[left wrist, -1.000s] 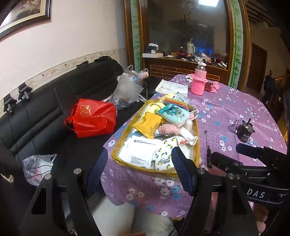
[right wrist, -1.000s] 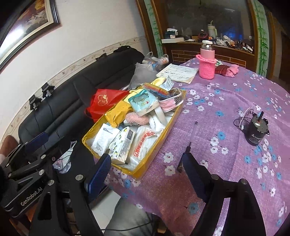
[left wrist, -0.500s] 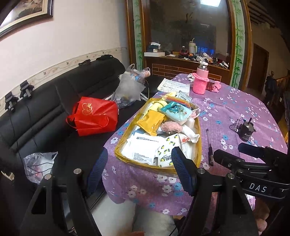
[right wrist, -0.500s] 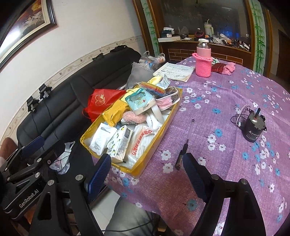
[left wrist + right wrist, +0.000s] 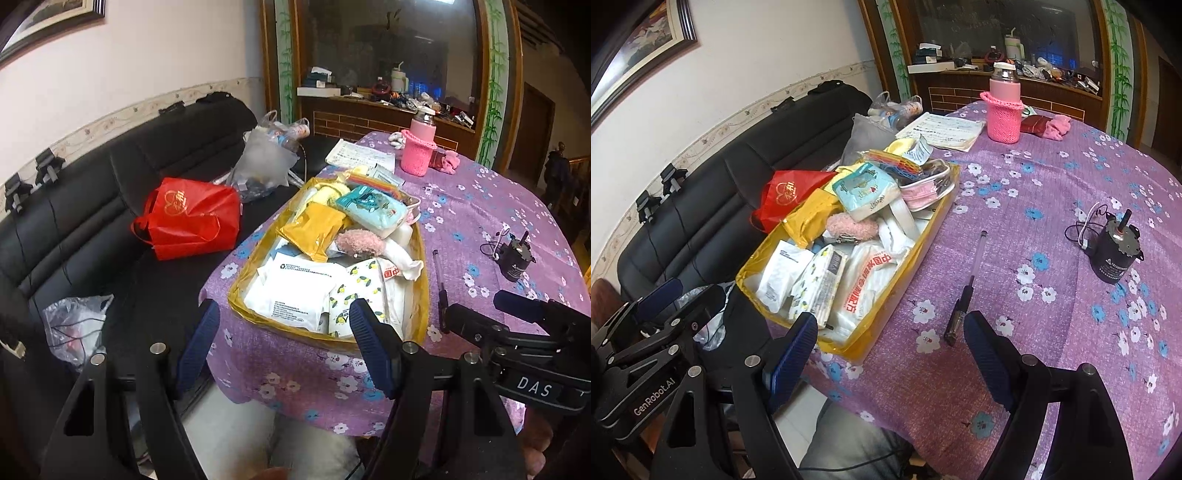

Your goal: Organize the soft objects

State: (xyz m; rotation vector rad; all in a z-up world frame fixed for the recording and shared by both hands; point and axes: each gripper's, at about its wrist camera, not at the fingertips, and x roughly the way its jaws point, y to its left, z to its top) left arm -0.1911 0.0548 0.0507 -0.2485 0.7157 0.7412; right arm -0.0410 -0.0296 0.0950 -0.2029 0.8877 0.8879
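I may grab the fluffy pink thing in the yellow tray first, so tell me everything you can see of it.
The fluffy pink thing is a small oblong piece of shaggy, plush-looking fabric, lying flat on top of the pile near the middle of the yellow tray. A metal clip-like part shows at its near edge. It rests on white packets, beside the yellow pouch and just below the light blue pack. Neither claw touches it.

Table [image 5: 1052, 177] covered with purple floral cloth. Yellow tray [image 5: 912, 254] of soft packets at left edge. Pen [image 5: 966, 291] just right of tray. Black motor [image 5: 1115, 251] at right. Pink bottle [image 5: 1004, 110], papers [image 5: 945, 129], pink cloth [image 5: 1058, 126] at far end.
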